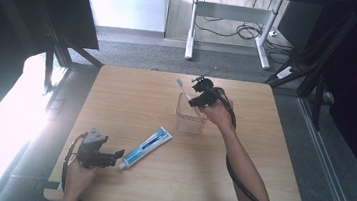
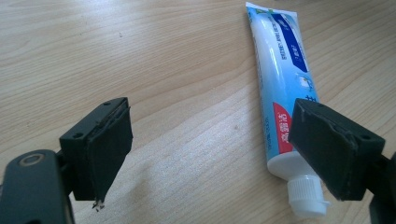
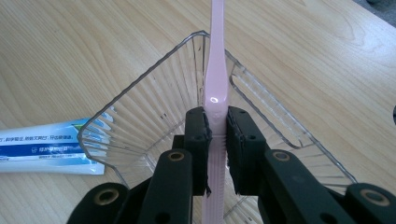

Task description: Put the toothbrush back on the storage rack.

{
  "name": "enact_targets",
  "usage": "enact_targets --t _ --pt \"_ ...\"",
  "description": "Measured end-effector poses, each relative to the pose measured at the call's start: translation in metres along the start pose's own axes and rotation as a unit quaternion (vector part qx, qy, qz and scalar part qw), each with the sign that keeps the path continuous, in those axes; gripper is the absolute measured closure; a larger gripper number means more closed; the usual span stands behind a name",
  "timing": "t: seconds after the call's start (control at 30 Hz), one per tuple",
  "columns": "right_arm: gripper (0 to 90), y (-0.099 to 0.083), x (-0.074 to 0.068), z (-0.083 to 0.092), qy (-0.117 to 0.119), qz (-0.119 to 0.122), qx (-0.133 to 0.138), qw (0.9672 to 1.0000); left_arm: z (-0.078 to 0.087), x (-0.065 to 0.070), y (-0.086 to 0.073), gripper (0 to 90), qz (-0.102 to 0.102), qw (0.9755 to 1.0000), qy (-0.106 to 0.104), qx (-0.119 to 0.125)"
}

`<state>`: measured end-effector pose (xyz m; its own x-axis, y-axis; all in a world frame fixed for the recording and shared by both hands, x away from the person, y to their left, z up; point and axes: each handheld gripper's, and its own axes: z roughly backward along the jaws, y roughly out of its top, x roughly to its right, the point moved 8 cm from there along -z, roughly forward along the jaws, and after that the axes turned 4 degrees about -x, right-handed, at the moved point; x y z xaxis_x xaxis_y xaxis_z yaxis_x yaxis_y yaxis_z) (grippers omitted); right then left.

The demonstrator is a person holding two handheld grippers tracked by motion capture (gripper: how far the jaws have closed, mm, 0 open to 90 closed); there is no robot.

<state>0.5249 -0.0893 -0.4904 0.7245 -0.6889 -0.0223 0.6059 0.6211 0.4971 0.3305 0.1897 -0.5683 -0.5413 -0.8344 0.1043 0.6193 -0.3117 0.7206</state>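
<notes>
Right gripper (image 3: 217,156) clamps the light, stiff pink plastic toothbrush (image 3: 216,88) mid-handle over a clear ribbed plastic cup (image 3: 140,116); left gripper (image 2: 210,149) gapes empty.

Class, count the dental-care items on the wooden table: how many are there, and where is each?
2. The blue-and-white toothpaste tube lies flat beside the left gripper. The pink plastic toothbrush, clamped in the right gripper, stands over the clear ribbed cup.

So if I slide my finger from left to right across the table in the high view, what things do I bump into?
Left gripper → toothpaste tube → clear cup → right gripper, shut on the pink toothbrush.
</notes>
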Motion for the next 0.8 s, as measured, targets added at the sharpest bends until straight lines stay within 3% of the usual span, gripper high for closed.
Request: enact_targets --t 0.53,0.8 --pt "79.0 -0.007 -0.004 -0.013 0.005 0.005 -0.035 0.9994 0.000 0.000 0.000 14.0 0.000 1.0000 0.001 0.000" --pt "78.4 -0.015 -0.003 -0.020 0.006 0.006 -0.065 0.9978 -0.001 0.001 0.000 13.9 -0.001 1.0000 0.001 -0.003"
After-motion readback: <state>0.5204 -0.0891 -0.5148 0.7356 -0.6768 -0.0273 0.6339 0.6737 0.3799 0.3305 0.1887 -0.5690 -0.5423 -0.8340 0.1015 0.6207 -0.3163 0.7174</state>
